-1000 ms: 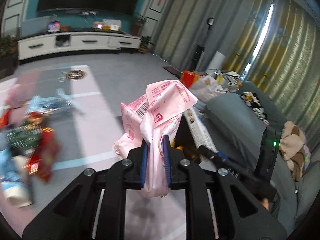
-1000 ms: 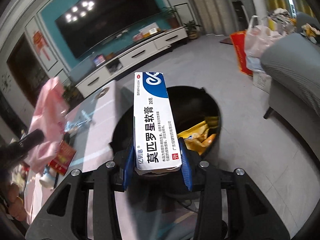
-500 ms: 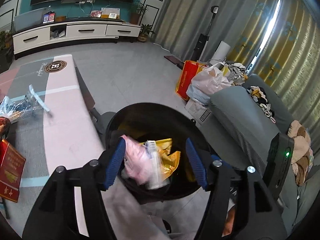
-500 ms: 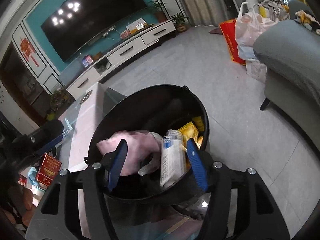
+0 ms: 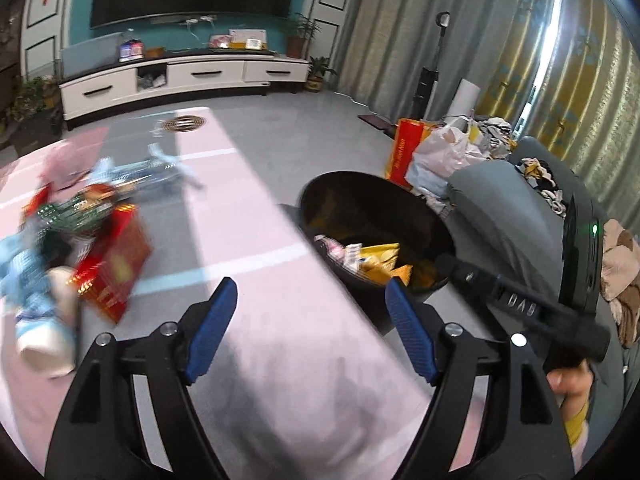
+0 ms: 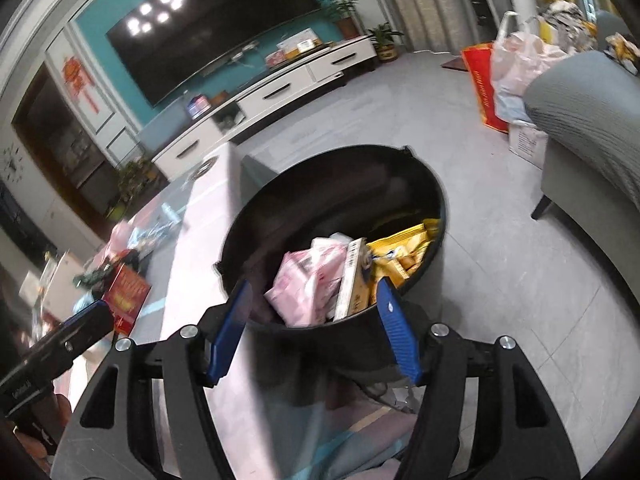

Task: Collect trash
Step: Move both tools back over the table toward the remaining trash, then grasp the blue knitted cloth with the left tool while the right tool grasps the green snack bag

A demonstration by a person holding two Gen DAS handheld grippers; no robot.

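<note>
Left gripper (image 5: 310, 330): jaws opening, nothing between them, over the desk (image 5: 256, 240).
Right gripper (image 6: 312, 330): jaws opening, empty, above the bin (image 6: 280, 200).
Trash: pink wrapper (image 6: 308, 280) and white box (image 6: 354, 276) lie in the bin.

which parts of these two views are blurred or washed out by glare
Left wrist view: the pile of wrappers and red box on the pink table is motion-smeared, and the window slit between the curtains is blown out. Right wrist view: ceiling lights glare on the dark television screen; the round black trash bin stays fairly sharp, its edges fisheye-bent.
</note>
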